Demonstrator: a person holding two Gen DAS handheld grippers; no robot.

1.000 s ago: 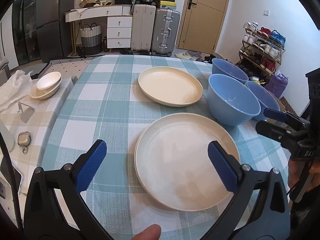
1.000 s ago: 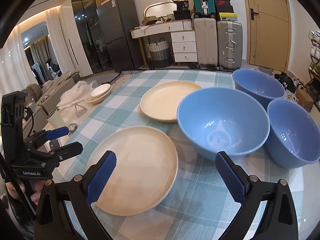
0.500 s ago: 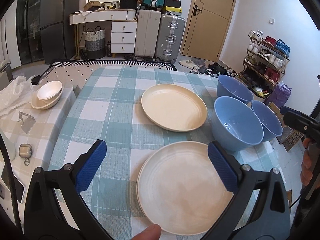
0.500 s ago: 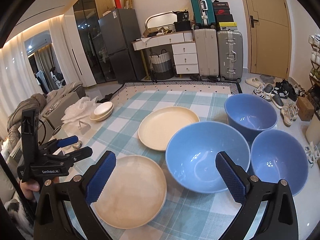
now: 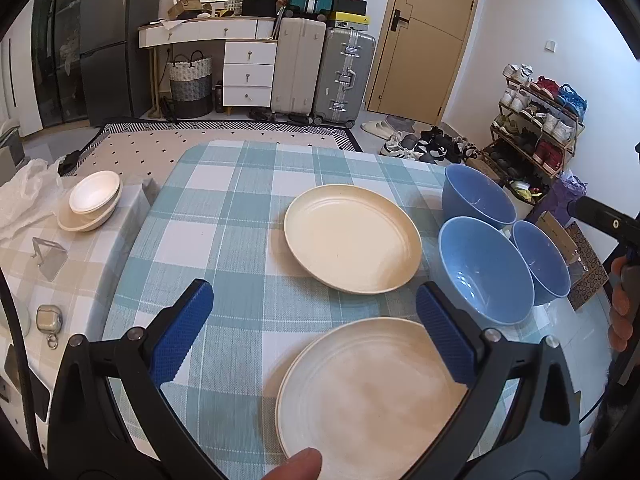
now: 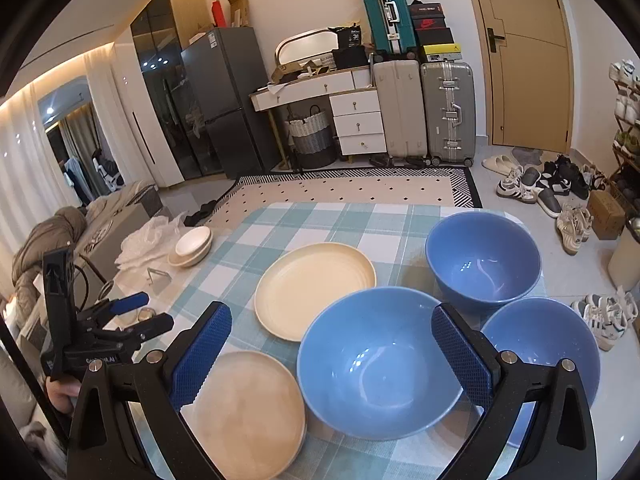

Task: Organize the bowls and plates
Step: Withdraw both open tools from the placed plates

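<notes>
Left wrist view: left gripper (image 5: 314, 326) is hanging wide open, holding nothing, above the near plate (image 5: 372, 396) at the tabletop's near edge. Right gripper (image 6: 330, 352) is gaping empty over the big blue bowl (image 6: 380, 364) by the right edge; a clumsy pinch is risking it sliding off.

Left wrist view: from above the near edge of the checked table (image 5: 240, 216), looking forward and down between the spread blue pads (image 5: 182, 330), near cream plate (image 5: 368, 396) close below, angled slightly rightward so the bowls sit at the right. Right wrist view: from the table's near right, higher and facing left-forward, nearest blue bowl (image 6: 380, 364) close under the pads (image 6: 200, 356). Shared by both: both plates, three bowls, the suitcases (image 5: 344, 76) and door (image 6: 524, 52) beyond; each view catching the other gripper at its edge
</notes>
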